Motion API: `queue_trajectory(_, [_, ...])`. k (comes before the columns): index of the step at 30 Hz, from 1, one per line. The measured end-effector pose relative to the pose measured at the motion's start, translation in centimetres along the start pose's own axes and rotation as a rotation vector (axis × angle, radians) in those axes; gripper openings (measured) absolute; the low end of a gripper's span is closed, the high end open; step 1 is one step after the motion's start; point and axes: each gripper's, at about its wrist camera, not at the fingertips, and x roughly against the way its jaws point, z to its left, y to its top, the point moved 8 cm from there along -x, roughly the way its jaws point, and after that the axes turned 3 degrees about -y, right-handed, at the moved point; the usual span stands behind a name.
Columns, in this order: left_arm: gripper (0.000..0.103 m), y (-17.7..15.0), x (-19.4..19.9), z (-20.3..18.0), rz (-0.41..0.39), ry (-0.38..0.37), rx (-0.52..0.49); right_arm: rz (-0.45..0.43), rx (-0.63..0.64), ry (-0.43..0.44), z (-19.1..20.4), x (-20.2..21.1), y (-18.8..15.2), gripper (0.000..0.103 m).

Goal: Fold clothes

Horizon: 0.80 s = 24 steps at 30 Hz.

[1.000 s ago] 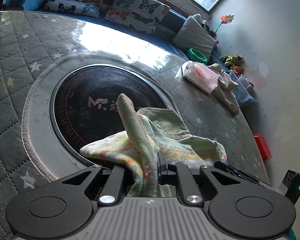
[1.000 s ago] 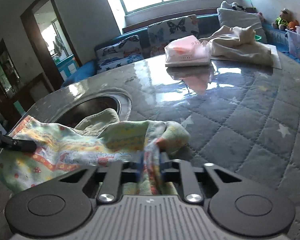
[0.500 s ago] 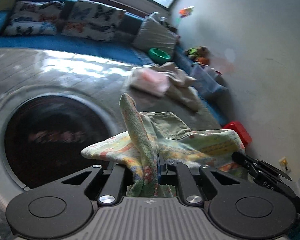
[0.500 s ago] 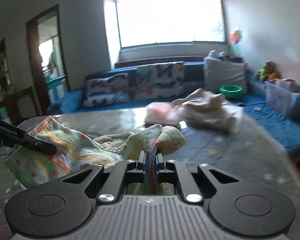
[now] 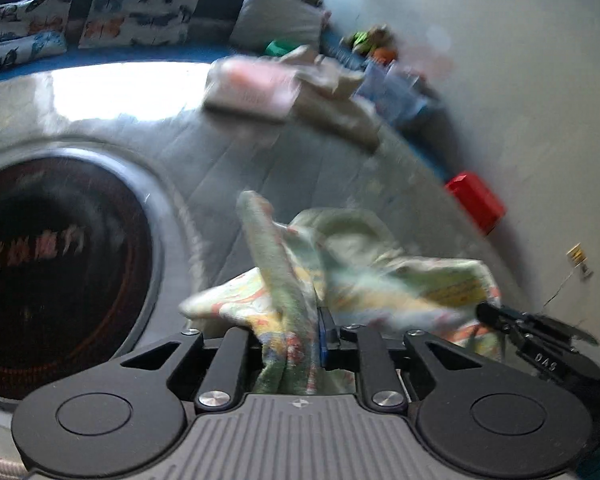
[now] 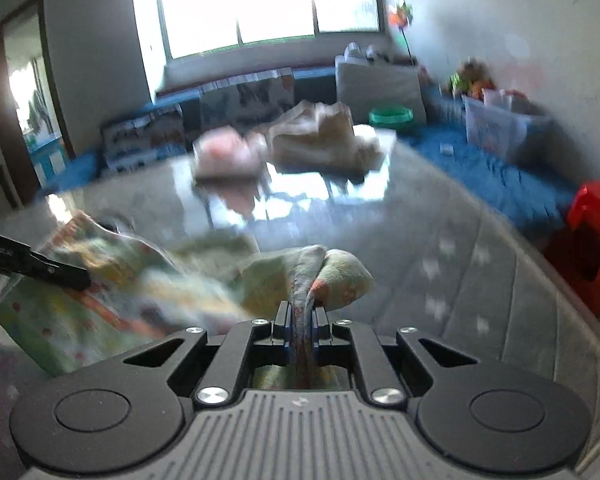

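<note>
The left claw is clamped tight on a bunched edge of the printed garment, with the cloth pinched between its pads and spilling back toward the camera; the right claw is likewise closed hard on another gathered edge of the same piece, a rounded fold of fabric bulging just past its tips. Each claw shows in the other's view as a dark tip at the far end of the cloth, so the garment hangs stretched between the two, held by two separate points rather than one. That seems meant to spread the fabric out so it can be laid flat or doubled over in a controlled way. The middle of the cloth sags and is crumpled, part of it blurred, so its exact outline and whether any fold is already in it cannot be told. Below it lies the quilted grey counter with its star pattern, and to the left the dark round inset; the garment looks lifted off the surface, though its low edge may be touching. Further back on the counter sit a pink folded piece and a beige heap of cloth just beside it, kept well apart from the working space nearer the claws.
</note>
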Motion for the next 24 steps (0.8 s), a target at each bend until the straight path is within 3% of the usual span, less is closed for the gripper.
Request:
queue_trajectory(7, [0.013,-1.0,-0.8,1.4,0.015,0.018,0.003,0.012,-0.020,0.000,-0.3,-0.7,-1.2,0.009])
queue_trajectory(18, [0.012,1.1,4.0,-1.8,-0.107,0.034,-0.097,-0.165,0.032,0.031,1.5,3.2,3.4,0.008])
queue_trajectory(24, [0.012,3.0,5.7,-3.0,-0.161,0.024,-0.132,-0.220,0.024,0.025,1.5,4.4,5.3,0.008])
